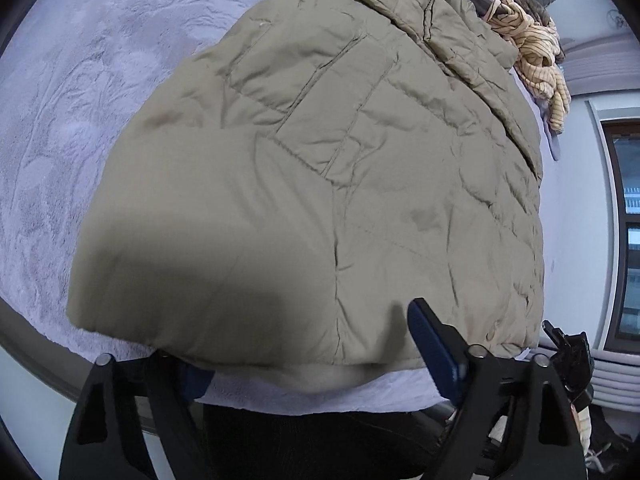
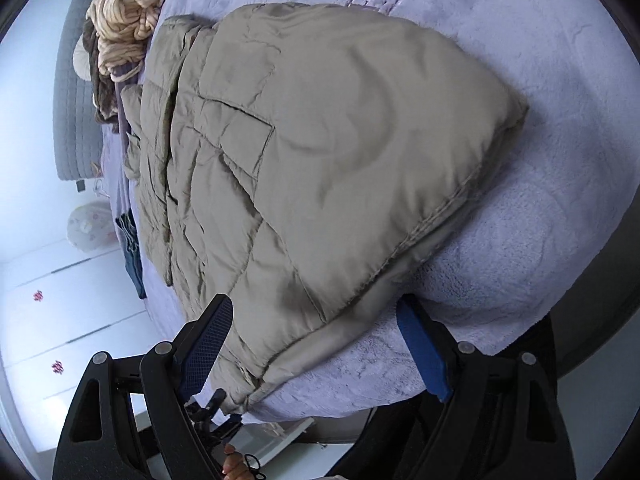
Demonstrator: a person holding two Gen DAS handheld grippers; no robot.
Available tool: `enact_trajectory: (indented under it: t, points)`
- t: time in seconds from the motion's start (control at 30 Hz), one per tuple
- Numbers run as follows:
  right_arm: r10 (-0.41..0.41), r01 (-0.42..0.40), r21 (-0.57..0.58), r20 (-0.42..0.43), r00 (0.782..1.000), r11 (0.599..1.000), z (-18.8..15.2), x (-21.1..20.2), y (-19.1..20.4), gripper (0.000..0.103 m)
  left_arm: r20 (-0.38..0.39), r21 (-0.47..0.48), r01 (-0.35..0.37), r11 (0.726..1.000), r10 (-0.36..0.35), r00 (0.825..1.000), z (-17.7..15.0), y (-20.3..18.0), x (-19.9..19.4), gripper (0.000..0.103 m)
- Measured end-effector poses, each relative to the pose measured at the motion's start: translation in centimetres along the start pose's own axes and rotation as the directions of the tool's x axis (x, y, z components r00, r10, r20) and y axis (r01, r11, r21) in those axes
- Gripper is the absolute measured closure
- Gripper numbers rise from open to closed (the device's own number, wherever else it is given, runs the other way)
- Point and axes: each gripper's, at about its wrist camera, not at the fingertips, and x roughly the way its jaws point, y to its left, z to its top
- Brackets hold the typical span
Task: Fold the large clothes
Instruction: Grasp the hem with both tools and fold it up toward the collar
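While the khaki padded jacket (image 1: 320, 168) lies folded on the lilac blanket (image 1: 72, 92), my left claw (image 1: 308, 344) gapes astride its near hem, and my right claw (image 2: 316, 312) gapes astride that hem's corner, clamping nothing.

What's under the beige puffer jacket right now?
The beige puffer jacket lies on a lavender fleece blanket, which shows around its near and far edges. Anything directly beneath the jacket is covered.
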Motion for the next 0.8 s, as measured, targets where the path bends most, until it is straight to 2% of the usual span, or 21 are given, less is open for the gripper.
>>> enact_trajectory:
  t: [0.03, 0.07, 0.13, 0.17, 0.2, 0.23, 0.27, 0.3, 0.33, 0.37, 0.4, 0.6, 0.8]
  points:
    - [0.02, -0.02, 0.007, 0.004, 1.0, 1.0, 0.1, -0.1, -0.1, 0.017, 0.006, 0.003, 0.011, 1.0, -0.011, 1.0, 0.3, -0.3, 0.0, 0.035]
    - [0.039, -0.039, 0.011, 0.006, 0.999, 0.999, 0.3, -0.2, 0.0, 0.017, 0.008, 0.008, 0.019, 1.0, -0.019, 1.0, 0.5, -0.5, 0.0, 0.042]
    - [0.06, -0.06, 0.014, 0.007, 0.998, 0.998, 0.7, -0.2, 0.0, 0.019, 0.009, 0.023, 0.022, 0.999, -0.023, 1.0, 0.8, -0.9, 0.0, 0.068]
    - [0.064, -0.064, 0.016, 0.005, 0.998, 0.998, 0.9, -0.2, 0.1, 0.022, 0.012, 0.028, 0.022, 0.999, -0.022, 1.0, 0.9, -1.1, 0.1, 0.073]
    - [0.07, -0.069, 0.021, 0.0, 0.998, 0.997, 1.2, -0.1, 0.1, 0.029, 0.018, 0.029, 0.022, 0.999, -0.023, 1.0, 1.1, -1.3, 0.0, 0.082]
    - [0.075, -0.074, 0.026, -0.007, 0.997, 0.997, 1.4, -0.1, -0.1, 0.033, 0.027, 0.028, 0.02, 0.999, -0.021, 0.999, 1.2, -1.3, -0.2, 0.083]
    - [0.077, -0.076, 0.033, -0.017, 0.997, 0.997, 1.7, 0.1, -0.1, 0.041, 0.035, 0.026, 0.018, 0.999, -0.019, 0.999, 1.3, -1.4, -0.2, 0.084]
    - [0.079, -0.078, 0.039, -0.028, 0.996, 0.996, 1.9, 0.3, -0.2, 0.052, 0.043, 0.026, 0.016, 1.0, -0.017, 0.999, 1.3, -1.4, -0.5, 0.089]
    - [0.082, -0.081, 0.039, -0.036, 0.996, 0.996, 2.1, 0.5, -0.1, 0.068, 0.049, 0.026, 0.011, 1.0, -0.012, 0.999, 1.4, -1.5, -0.7, 0.089]
    - [0.078, -0.077, 0.032, -0.042, 0.996, 0.997, 2.2, 0.7, 0.1, 0.076, 0.054, 0.027, 0.006, 1.0, -0.008, 0.999, 1.5, -1.6, -0.8, 0.089]
    - [0.066, -0.065, 0.019, -0.046, 0.997, 0.998, 2.4, 0.8, 0.3, 0.089, 0.059, 0.029, 0.0, 1.0, -0.002, 0.998, 1.6, -1.6, -1.1, 0.09]
    - [-0.018, 0.009, -0.153, -0.059, 0.998, 0.988, 3.3, 0.7, 4.1, 0.095, 0.136, 0.051, -0.029, 0.998, 0.022, 0.99, 2.6, -3.4, -3.5, 0.092]
    - [-0.046, 0.032, -0.371, -0.029, 0.999, 0.928, 5.3, -0.3, 10.8, 0.095, 0.255, 0.086, -0.03, 0.996, 0.008, 0.967, 5.7, -6.7, -7.5, 0.093]
